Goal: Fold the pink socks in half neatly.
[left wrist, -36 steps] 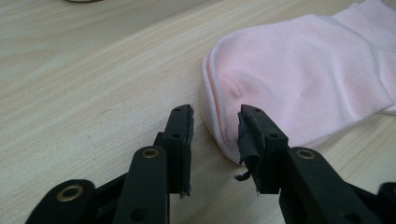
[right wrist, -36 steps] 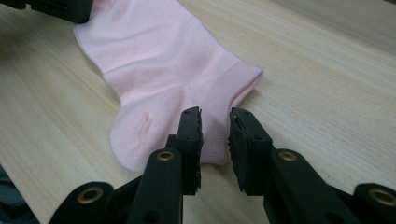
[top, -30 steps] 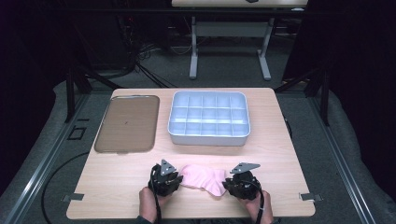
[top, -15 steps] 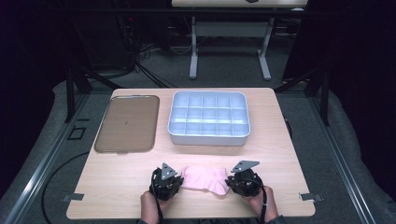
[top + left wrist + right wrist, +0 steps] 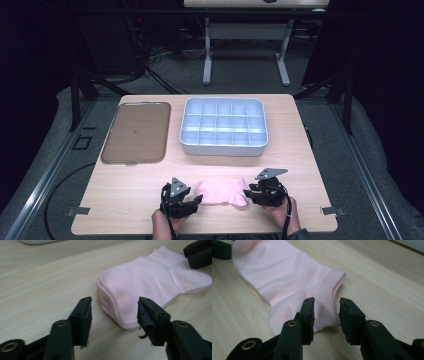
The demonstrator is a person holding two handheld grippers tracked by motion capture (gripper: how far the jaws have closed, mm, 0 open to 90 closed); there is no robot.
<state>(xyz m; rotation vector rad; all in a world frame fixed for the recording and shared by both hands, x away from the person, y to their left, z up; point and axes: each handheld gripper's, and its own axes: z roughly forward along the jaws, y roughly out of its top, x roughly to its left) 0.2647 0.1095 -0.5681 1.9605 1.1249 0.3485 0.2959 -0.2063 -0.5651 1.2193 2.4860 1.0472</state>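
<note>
Worktop (image 5: 130, 200): one. Pink socks (image 5: 222, 192): one, possibly a stacked pair, the count uncertain. Brown trays (image 5: 136, 131): one. White divided boxes (image 5: 223, 127): one, with fifteen compartments in three rows of five. Grippers: two, left (image 5: 192, 202) and right (image 5: 248, 192), each with two jaws.

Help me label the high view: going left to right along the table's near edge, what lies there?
Left tool → pink sock → right tool, all in a row on the wooden table.

No readable text, labels or signs.
</note>
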